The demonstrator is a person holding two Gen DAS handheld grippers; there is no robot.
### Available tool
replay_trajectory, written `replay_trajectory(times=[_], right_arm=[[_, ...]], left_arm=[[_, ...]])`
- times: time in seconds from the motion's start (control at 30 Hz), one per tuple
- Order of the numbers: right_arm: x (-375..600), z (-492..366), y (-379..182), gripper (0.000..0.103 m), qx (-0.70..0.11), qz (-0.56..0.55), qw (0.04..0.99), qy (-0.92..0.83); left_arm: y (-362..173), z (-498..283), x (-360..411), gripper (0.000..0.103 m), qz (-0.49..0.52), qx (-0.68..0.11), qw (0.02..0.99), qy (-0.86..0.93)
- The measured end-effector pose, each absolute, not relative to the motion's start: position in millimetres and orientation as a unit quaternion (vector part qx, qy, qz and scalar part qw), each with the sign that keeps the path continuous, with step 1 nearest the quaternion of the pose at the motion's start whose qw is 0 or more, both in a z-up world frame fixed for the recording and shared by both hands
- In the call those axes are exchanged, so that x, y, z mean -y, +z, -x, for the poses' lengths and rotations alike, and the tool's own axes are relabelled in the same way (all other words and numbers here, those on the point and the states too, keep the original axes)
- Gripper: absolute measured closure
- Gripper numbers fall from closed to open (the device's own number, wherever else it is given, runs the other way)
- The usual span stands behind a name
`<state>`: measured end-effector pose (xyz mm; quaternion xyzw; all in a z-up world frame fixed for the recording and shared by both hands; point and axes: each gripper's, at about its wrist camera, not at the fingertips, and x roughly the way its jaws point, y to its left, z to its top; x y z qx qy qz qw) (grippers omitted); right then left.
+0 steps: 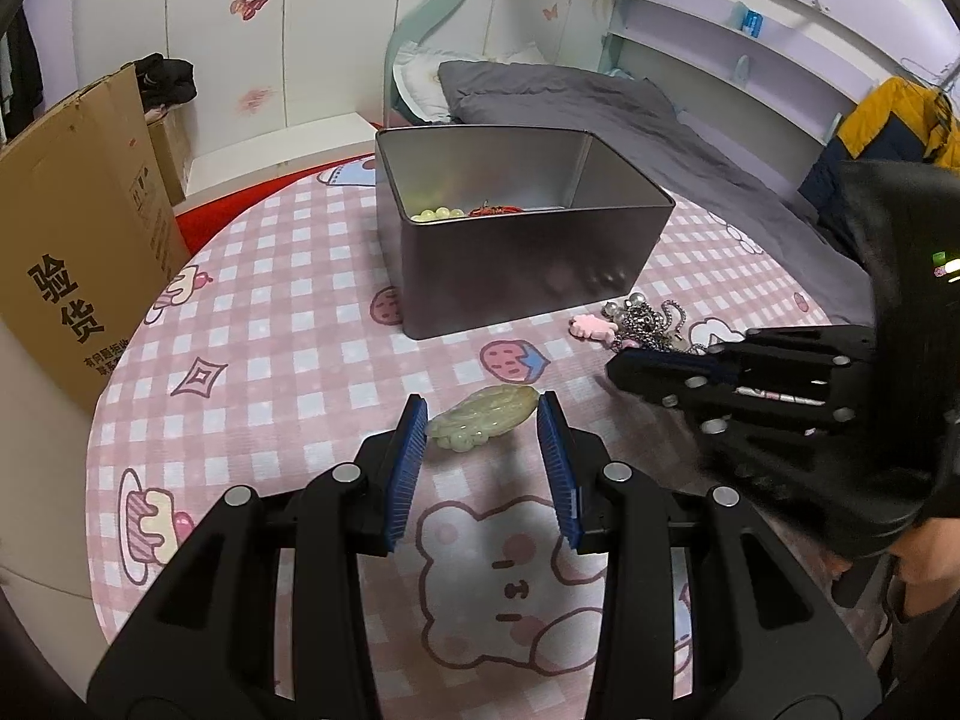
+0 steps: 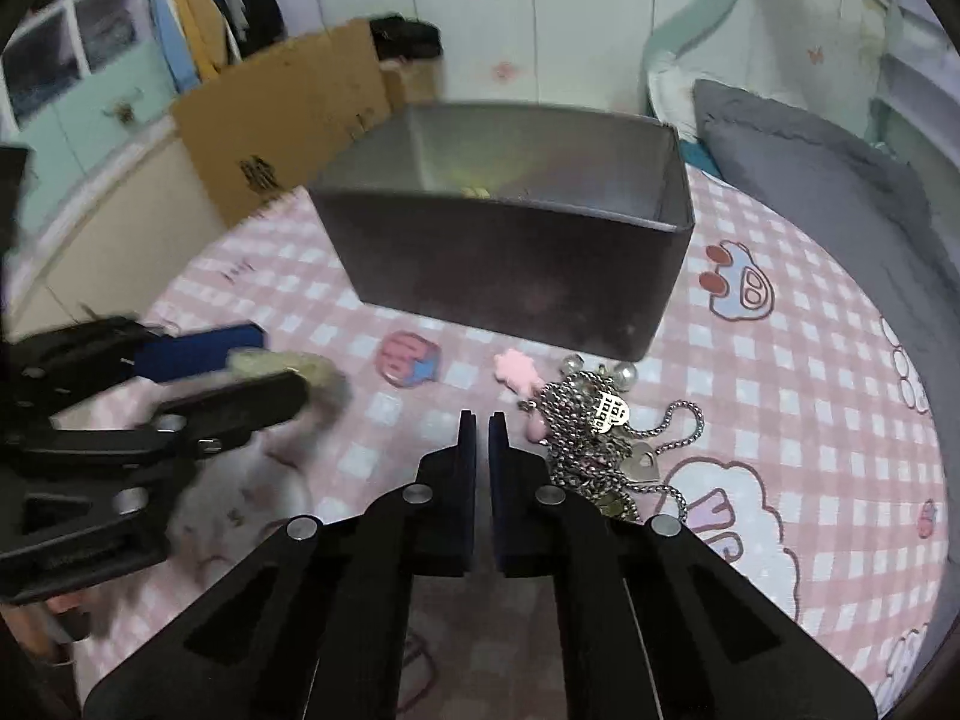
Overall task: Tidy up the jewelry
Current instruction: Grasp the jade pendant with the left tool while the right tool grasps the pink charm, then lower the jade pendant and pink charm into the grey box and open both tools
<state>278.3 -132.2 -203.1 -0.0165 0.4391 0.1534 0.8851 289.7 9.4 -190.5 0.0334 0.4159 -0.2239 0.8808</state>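
The jade pendant (image 1: 482,417) lies crosswise between the left gripper (image 1: 483,420)'s parted fingertips, its long axis spanning pad to pad, while the right gripper (image 2: 482,423), jaws together and empty, sits just left of the chain pile (image 2: 600,444).

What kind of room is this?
Most likely a bedroom. There is a bed with a grey duvet and pillow, butterfly stickers on the wall, and clothes hanging in a corner.
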Motion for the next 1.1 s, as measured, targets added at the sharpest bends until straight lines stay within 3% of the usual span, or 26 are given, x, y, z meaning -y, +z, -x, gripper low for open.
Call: replay_trajectory(times=[0.03,0.1,0.2,0.43,0.5,0.67,1.1], right_arm=[[133,-276,-198,0.098,-0.428,0.028,0.89,0.154],[133,-274,-194,0.084,-0.417,0.046,0.893,0.163],[127,-278,-196,0.077,-0.414,0.076,0.893,0.158],[117,-296,-213,0.077,-0.427,0.121,0.88,0.167],[120,-299,-216,0.087,-0.437,0.112,0.876,0.171],[130,-297,-209,0.089,-0.442,0.091,0.874,0.179],[168,-293,-114,0.089,-0.358,-0.09,0.891,0.266]], left_arm=[[-190,-290,-10,0.066,-0.03,-0.416,0.881,-0.224],[-190,-290,-11,0.066,-0.024,-0.416,0.881,-0.225],[-189,-290,-13,0.066,-0.024,-0.415,0.881,-0.223],[-190,-294,-13,0.066,-0.024,-0.416,0.881,-0.223],[-189,-295,-13,0.066,-0.023,-0.416,0.881,-0.224],[-183,-297,-13,0.066,-0.007,-0.411,0.88,-0.236],[-119,-317,-8,0.066,0.032,-0.353,0.897,-0.263]])
